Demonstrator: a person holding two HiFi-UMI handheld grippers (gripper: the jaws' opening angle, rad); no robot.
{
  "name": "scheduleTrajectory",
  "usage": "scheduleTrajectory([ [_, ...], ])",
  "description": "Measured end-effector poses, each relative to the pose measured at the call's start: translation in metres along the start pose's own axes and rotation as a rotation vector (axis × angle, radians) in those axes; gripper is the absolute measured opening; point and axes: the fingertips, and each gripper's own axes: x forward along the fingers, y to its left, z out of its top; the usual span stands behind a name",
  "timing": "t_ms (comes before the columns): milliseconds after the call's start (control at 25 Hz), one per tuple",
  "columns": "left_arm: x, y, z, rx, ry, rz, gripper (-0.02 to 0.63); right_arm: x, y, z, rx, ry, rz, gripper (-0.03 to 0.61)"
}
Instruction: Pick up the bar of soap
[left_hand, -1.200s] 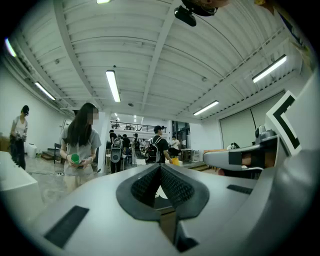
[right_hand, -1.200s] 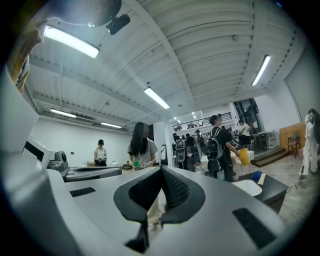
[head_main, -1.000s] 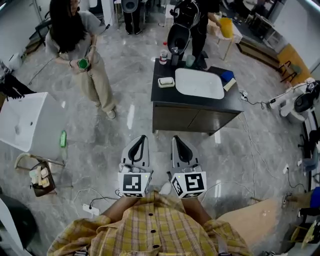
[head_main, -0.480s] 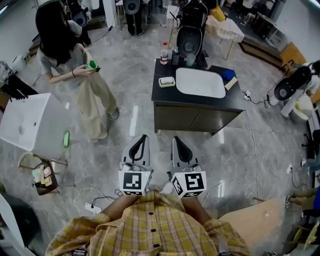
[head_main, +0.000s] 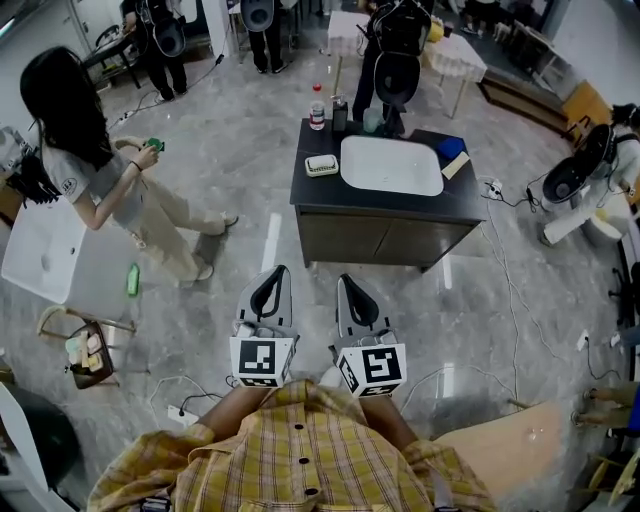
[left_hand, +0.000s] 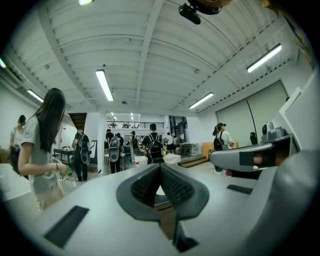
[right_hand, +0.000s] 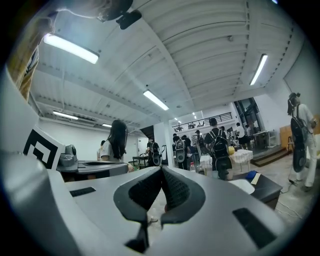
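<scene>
The floor (head_main: 250, 150) looks glossy polished stone, the counter (head_main: 468, 202) matt dark, the white basin (head_main: 390, 165) smooth, probably ceramic.

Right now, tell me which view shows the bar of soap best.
The head view: the bar of soap lies in plain sight on the dark counter, left of the white basin. The right gripper view catches the counter only; the left gripper view shows neither.

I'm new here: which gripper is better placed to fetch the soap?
Probably right: the soap sits ahead, a little nearer the right gripper than the left gripper. Both are shut, empty, far off.
</scene>
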Motion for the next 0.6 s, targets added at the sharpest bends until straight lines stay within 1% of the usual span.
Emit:
scheduleTrajectory([
  [120, 0.005, -0.011, 0.003, 0.022, 0.0, 0.022, 0.012, -0.009, -0.015, 0.0, 0.016, -0.007, 0.014, 0.018],
  [280, 0.016, -0.024, -0.002, 0.036, 0.011, 0.038, 0.011, -0.009, -0.035, -0.005, 0.031, -0.01, 0.021, 0.018],
  [440, 0.031, -0.022, -0.009, 0.038, 0.02, 0.055, 0.011, 0.0, -0.052, -0.011, 0.044, -0.004, 0.018, 0.018],
  [600, 0.058, -0.013, -0.019, 0.027, 0.012, 0.05, 0.011, 0.026, -0.071, -0.021, 0.044, 0.0, 0.006, 0.018],
])
